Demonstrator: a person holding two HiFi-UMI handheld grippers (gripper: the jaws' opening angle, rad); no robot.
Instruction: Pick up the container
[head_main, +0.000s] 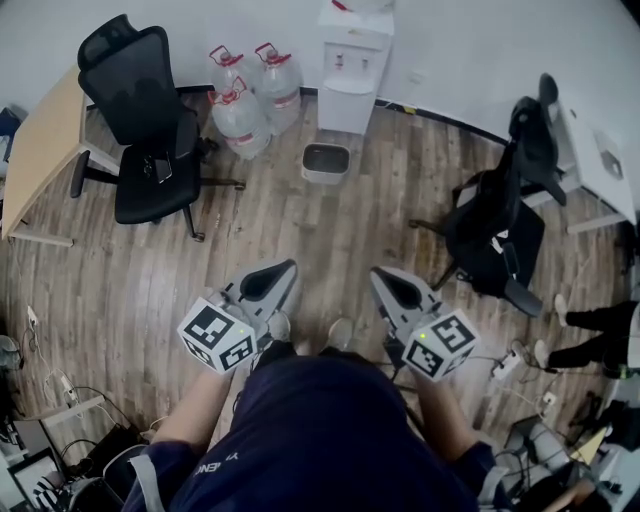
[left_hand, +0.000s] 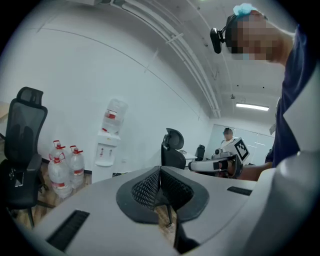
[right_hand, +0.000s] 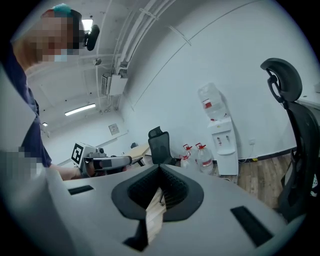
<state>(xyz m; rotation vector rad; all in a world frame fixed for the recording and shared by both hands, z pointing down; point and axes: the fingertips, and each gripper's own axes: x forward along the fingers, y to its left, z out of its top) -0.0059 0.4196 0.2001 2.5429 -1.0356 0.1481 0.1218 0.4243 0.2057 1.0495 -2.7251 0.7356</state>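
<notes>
On the wooden floor (head_main: 330, 240) at 12 o'clock from the standing person, well apart from both tools, sits the container (head_main: 326, 162): a small rectangular open-topped bin with pale walls and a dark interior. A water dispenser (head_main: 352, 70) stands just beyond it at 12 o'clock, water bottles (head_main: 245, 100) cluster at its 10 o'clock, and a black office chair (head_main: 140, 130) stands farther round at 9 o'clock. Left gripper (head_main: 283, 272) and right gripper (head_main: 385, 275) are held side by side near the body, pointing forward and slightly down; on each, the ribbed pads meet with no gap and nothing lies between them, so both are closed and empty. The approach has not yet begun. By its look the bin is judged to be rigid moulded plastic, light, and apparently empty, though its bottom cannot be made out. Smooth walls may slip under the pads, and a thin wall may flex. The best hold is probably the upper rim at the middle of one side, one jaw inside and one outside, or opposite rims taken with both tools
</notes>
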